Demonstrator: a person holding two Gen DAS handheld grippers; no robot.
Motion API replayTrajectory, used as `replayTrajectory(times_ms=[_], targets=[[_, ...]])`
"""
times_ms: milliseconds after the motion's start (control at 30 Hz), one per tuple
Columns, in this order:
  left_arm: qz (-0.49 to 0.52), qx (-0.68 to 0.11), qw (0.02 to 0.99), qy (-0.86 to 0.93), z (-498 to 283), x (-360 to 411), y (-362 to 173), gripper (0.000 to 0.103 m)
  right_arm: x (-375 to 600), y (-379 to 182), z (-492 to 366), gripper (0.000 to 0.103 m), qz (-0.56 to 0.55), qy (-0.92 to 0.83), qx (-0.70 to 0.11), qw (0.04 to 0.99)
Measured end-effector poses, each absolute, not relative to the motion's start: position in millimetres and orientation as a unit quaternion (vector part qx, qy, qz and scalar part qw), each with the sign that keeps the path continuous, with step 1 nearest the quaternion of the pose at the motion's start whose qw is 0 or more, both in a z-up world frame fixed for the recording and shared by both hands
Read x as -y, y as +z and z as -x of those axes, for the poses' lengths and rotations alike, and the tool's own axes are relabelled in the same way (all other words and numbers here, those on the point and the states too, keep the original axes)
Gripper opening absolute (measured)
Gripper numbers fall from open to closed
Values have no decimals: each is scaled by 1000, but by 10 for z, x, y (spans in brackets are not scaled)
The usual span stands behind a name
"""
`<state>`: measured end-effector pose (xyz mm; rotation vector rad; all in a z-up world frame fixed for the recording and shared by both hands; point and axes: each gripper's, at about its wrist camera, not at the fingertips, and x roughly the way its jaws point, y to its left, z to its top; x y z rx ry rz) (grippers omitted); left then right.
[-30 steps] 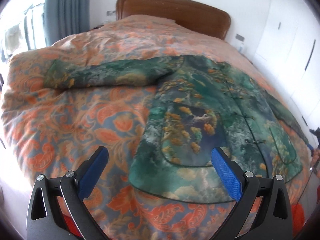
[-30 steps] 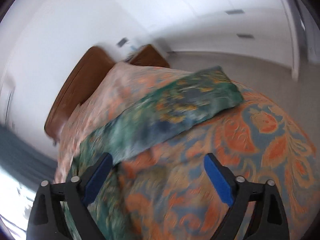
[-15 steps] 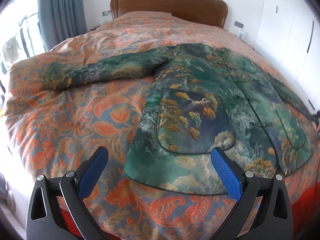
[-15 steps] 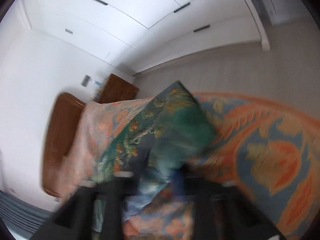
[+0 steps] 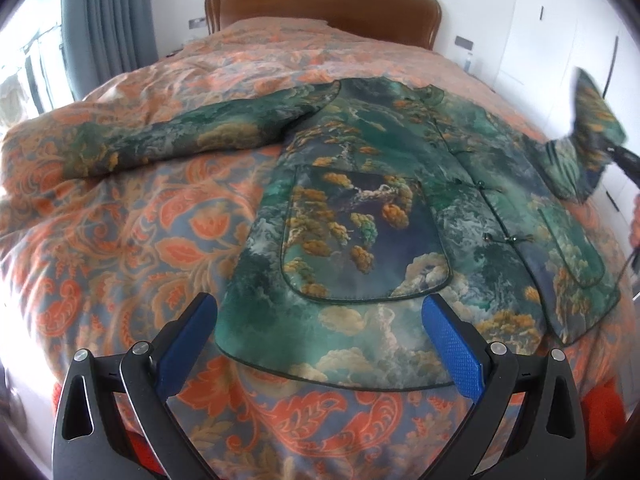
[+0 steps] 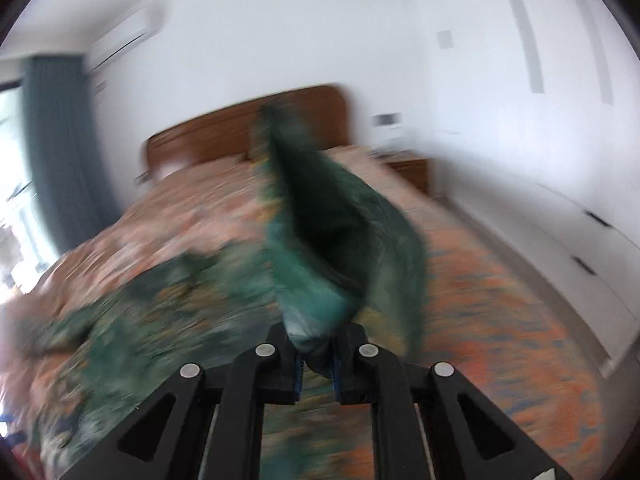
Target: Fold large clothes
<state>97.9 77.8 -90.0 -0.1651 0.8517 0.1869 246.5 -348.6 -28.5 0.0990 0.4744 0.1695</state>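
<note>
Left gripper (image 5: 320,348) hangs wide open over the near edge of the bed, blue ribbed pads (image 5: 452,348) spread apart with nothing between them; just beyond its tips lies the hem of the jacket (image 5: 360,220), a padded, satin-sheened garment printed with green mountains, ochre pines and pale clouds, spread front-up on the orange paisley duvet (image 5: 120,240); a big curved patch pocket (image 5: 360,236), dark-piped, sits straight ahead between the two pads; knotted frog fastenings (image 5: 506,238) run down the front, ahead and to the right; one sleeve (image 5: 180,140) stretches flat, far ahead and off to the left; beyond it all, the rounded brown wooden headboard (image 5: 320,4) against a white wall, grey curtain (image 5: 108,20) far left.

Right gripper (image 6: 316,354) is clenched on the other sleeve's cuff (image 6: 320,304); the black jaws pinch a bunched fold of green fabric, and the sleeve rises from the tips in an open, tube-like cone, dark inside, blurred; in the left view that lifted sleeve (image 5: 588,136) stands up off the duvet, far right of the open pads; white wardrobe doors (image 6: 560,240) lie to the right.
</note>
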Motion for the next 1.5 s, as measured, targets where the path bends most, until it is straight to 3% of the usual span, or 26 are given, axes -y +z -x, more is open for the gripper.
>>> replayTrajectory(times_ms=[233,300,367,400,433,600,700,867,933,1100,1133,1167,1200,1500], targets=[[95,-410,902,101,-863,-919,-914,102,2281,-849,-2433,10,37,143,-321,935],[99,-413,899,103,-874,-940,-936,102,2164,-1023,-2336,16,37,150,-351,923],[102,-418,897,99,-913,-927,-951,102,2093,-1192,-2382,38,33,164,-381,909],[102,-421,897,92,-957,-896,-951,102,2046,-1266,-2366,56,27,187,-404,895],[100,-423,896,85,-988,-868,-946,102,1998,-1313,-2354,65,23,198,-411,890],[120,-433,893,-15,-1398,-577,-744,102,2017,-1239,-1853,66,-6,215,-369,904],[151,-434,883,-95,-1793,-359,-648,102,2200,-1096,-1374,74,-46,201,-318,925],[159,-488,839,-180,-2744,272,-855,98,2357,-1226,-739,74,-73,174,-292,938],[165,-519,819,-182,-3010,471,-1016,80,2452,-1260,-558,74,-90,166,-288,939],[164,-568,793,-147,-3444,839,-1364,77,2497,-1335,-371,74,-84,160,-276,944],[168,-569,794,-134,-3482,872,-1396,71,2509,-1337,-362,74,-85,161,-272,945],[172,-568,795,-123,-3509,900,-1413,58,2527,-1339,-360,74,-91,164,-269,945],[176,-569,794,-124,-3525,924,-1418,11,2539,-1343,-368,74,-96,168,-268,944],[87,-480,871,-63,-4008,848,-538,8,2546,-1442,-331,74,-87,186,-251,946]])
